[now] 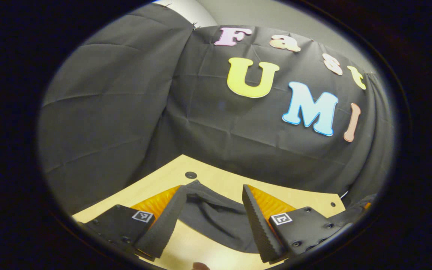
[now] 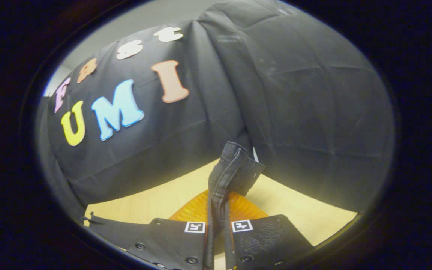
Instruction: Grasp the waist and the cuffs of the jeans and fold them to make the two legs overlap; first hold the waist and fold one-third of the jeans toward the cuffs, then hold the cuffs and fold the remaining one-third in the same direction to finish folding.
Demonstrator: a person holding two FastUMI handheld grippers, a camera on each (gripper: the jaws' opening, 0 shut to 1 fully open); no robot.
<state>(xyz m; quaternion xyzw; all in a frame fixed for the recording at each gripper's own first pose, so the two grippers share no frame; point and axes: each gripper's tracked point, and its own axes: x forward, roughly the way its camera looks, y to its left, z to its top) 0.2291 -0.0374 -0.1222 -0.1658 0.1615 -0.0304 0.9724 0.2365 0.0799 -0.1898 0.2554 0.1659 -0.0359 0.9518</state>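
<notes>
Ahead of the left claw [image 1: 213, 204] a small dark round hole [image 1: 191, 174] sits in the tabletop [image 1: 223, 182] just past the left fingertip, and another small dark spot [image 1: 333, 204] lies off to the right near the edge; neither blocks the gap. At the far right of the left gripper view a dark part with a touch of orange [image 1: 362, 210] shows, too cut off to name.

The left claw stands wide open, its two ribbed black fingers [image 1: 255, 221] well apart and holding nothing. The dark jeans [image 1: 216, 219] lie on the tabletop between and just beyond those fingers; one pointed corner of the cloth reaches up beside the left fingertip.

The right claw [image 2: 218, 225] is closed tight on a fold of the jeans [image 2: 233, 174], both fingers pressing the cloth, which stands up past the tips in a stitched, hemmed bunch raised above the tabletop [image 2: 156, 202].

The tabletop is pale wood, and black cloth walls [image 1: 126, 112] enclose it on all sides ahead.
</notes>
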